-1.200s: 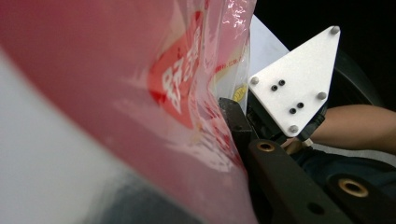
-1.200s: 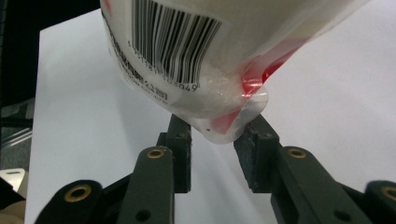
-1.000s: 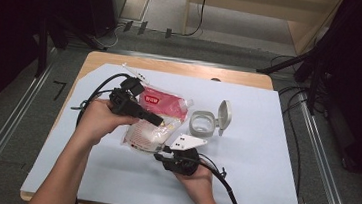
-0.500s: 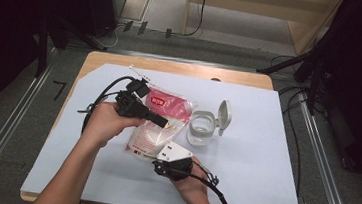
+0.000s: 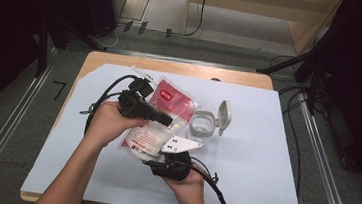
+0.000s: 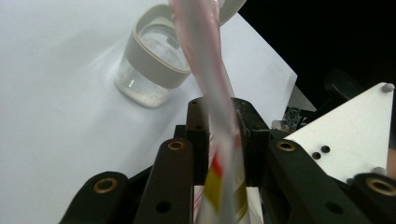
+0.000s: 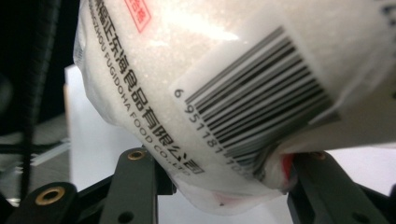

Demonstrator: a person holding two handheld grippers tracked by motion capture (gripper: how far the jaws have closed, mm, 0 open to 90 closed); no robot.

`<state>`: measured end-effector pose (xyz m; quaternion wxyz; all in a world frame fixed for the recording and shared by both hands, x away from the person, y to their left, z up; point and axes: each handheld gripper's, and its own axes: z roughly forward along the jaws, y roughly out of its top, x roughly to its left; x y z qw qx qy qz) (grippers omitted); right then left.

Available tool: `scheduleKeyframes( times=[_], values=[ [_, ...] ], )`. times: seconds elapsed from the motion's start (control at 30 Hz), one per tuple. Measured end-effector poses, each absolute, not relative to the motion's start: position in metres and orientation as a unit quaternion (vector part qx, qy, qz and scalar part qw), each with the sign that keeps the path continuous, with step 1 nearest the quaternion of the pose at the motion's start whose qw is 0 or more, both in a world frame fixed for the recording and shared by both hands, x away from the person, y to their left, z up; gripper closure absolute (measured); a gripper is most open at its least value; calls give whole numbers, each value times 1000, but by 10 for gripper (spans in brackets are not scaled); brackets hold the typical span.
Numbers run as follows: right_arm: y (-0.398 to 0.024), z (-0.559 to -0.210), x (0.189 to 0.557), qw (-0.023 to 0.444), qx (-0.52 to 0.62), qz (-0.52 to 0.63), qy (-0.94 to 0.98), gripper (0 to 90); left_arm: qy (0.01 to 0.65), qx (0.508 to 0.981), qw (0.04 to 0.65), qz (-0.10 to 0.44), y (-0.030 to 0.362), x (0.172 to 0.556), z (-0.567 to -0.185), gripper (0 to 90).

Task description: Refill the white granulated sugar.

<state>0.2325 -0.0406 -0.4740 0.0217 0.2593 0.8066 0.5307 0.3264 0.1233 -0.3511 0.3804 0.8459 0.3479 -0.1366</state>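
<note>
A clear bag of white sugar (image 5: 166,105) with a red label hangs tilted over the table between both grippers. My left gripper (image 5: 169,121) reaches in from the left across the bag's side. Its jaws have just been opening, and the bag's edge (image 6: 205,46) still stands between the pads (image 6: 198,135), touching both. My right gripper (image 5: 151,157) is shut on the bag's lower corner (image 7: 210,70), which bulges between its jaws near the barcode. A clear jar (image 5: 201,126) with a grey rim stands just right of the bag, its flip lid (image 5: 224,116) open. The jar (image 6: 154,65) lies beyond the left gripper's jaws.
A pale sheet (image 5: 262,180) covers the wooden table (image 5: 122,62). Black cables (image 5: 104,97) loop behind the left hand and trail from the right hand (image 5: 219,201). Metal rails run along both sides on the floor (image 5: 10,131).
The bag has tipped up from lying nearly flat, its labelled top now higher. The right hand has drawn a little toward the near edge, uncovering the jar.
</note>
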Motion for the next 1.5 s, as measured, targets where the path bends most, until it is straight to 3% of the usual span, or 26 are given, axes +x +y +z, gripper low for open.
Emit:
scheduleKeyframes(
  times=[0.17, 0.43, 0.57, 0.63, 0.77, 0.83, 1.2, 1.5],
  values=[
    [-37, -471, 232, -2, 269, 526, 807, 575, 362, 842, 372, -147, 117, 327, -355, 838],
    [-29, -469, 230, 18, 267, 507, 819, 578, 376, 843, 358, -141, 110, 326, -355, 865],
    [-26, -467, 229, 35, 269, 497, 824, 532, 383, 842, 356, -135, 106, 324, -353, 865],
    [-25, -467, 228, 38, 275, 492, 825, 557, 381, 846, 350, -131, 101, 323, -353, 863],
    [-26, -468, 228, 34, 285, 501, 817, 594, 382, 846, 350, -125, 100, 323, -352, 846],
    [-30, -468, 228, 27, 289, 513, 808, 618, 382, 844, 355, -128, 101, 325, -352, 795],
    [-35, -476, 231, -20, 313, 546, 777, 631, 375, 863, 319, -113, 93, 323, -352, 753],
    [-42, -477, 237, -56, 326, 568, 754, 634, 342, 874, 329, -103, 96, 319, -347, 713]
  ],
)
